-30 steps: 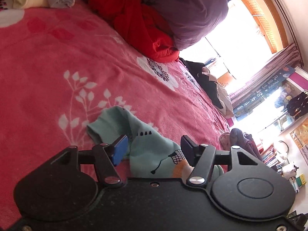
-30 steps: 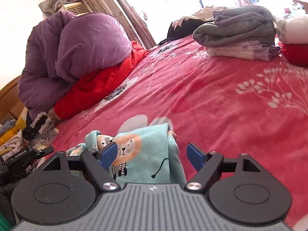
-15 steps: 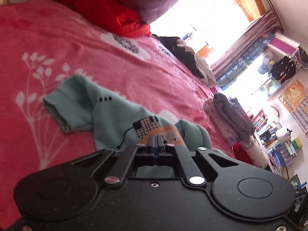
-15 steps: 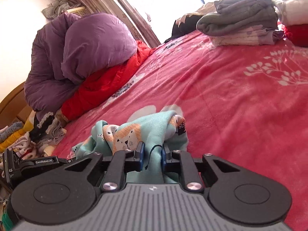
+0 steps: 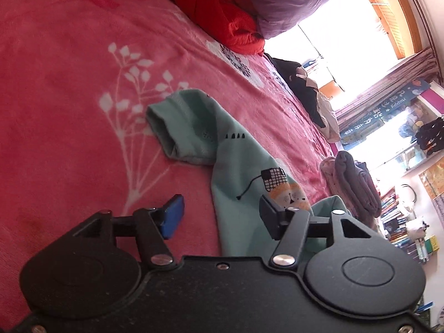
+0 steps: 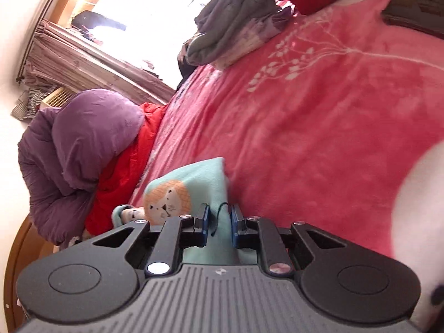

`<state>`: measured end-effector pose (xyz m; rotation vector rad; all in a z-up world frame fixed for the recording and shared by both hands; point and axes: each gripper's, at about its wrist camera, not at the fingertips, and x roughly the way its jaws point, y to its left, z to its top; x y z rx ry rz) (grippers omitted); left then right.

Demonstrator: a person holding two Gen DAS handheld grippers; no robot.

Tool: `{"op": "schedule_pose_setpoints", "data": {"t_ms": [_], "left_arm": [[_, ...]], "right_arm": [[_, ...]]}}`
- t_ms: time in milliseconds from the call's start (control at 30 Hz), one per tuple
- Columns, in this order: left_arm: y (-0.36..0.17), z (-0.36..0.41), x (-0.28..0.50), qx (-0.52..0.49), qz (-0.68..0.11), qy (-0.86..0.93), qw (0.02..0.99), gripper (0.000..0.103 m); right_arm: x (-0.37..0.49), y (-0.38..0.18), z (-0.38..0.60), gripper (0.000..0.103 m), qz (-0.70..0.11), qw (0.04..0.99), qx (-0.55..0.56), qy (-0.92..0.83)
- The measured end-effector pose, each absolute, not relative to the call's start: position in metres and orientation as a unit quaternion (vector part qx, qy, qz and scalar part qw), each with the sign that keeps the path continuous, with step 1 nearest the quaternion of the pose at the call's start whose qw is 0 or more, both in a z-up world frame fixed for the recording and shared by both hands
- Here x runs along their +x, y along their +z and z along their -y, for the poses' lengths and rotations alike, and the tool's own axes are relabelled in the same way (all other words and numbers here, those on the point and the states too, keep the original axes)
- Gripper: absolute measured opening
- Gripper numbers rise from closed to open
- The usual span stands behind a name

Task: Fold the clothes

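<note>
Since half a second ago my left tongs (image 5: 219,219) have gone from pinched shut to wide open; the right ones held their grip while the view rolled.

Left wrist view: nothing sits between the spread fingers. The mint garment (image 5: 236,166) lies stretched on the red bed cover (image 5: 69,97), one sleeve end out toward the far side, its near edge just beyond my right-hand finger.

Right wrist view: right tongs (image 6: 219,222) are nearly closed, clamping a raised fold of the same garment (image 6: 194,183), lion print up.

Judgement: to fold well, I should keep the right clamp firm, carry the fold over squarely, and take the loose edge low with the left before any pull.
</note>
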<state>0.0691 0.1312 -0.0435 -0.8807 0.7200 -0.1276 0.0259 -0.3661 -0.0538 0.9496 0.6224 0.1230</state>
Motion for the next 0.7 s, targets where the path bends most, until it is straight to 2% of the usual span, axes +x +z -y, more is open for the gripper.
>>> {"op": "schedule_pose_setpoints", "data": {"t_ms": [100,167,233,267,433,600,667,700], "left_arm": [[-0.035,-0.121,0.069,-0.404,-0.328,-0.073,0.851,0.059],[-0.013,-0.108,0.066,-0.360,-0.298,-0.103,0.878,0.059],[0.007,-0.093,0.066,-0.321,-0.283,-0.138,0.893,0.062],[0.013,-0.087,0.068,-0.315,-0.284,-0.151,0.893,0.062],[0.026,-0.052,0.101,-0.302,-0.319,-0.202,0.875,0.065],[0.018,-0.006,0.139,-0.247,-0.372,-0.217,0.868,0.065],[0.019,-0.001,0.141,-0.239,-0.365,-0.220,0.872,0.065],[0.021,0.001,0.140,-0.234,-0.359,-0.222,0.876,0.065]], "right_arm": [[0.022,-0.068,0.376,0.034,-0.302,0.816,0.490,0.049],[0.022,-0.069,0.376,0.042,-0.289,0.813,0.502,0.058],[0.025,-0.066,0.374,0.066,-0.278,0.814,0.504,0.072],[0.029,-0.064,0.374,0.068,-0.275,0.816,0.502,0.079],[0.059,-0.047,0.366,0.076,-0.283,0.832,0.464,0.105],[0.095,-0.046,0.343,0.076,-0.330,0.832,0.418,0.154],[0.095,-0.048,0.332,0.070,-0.339,0.837,0.397,0.166],[0.093,-0.050,0.327,0.061,-0.341,0.838,0.389,0.172]]}}
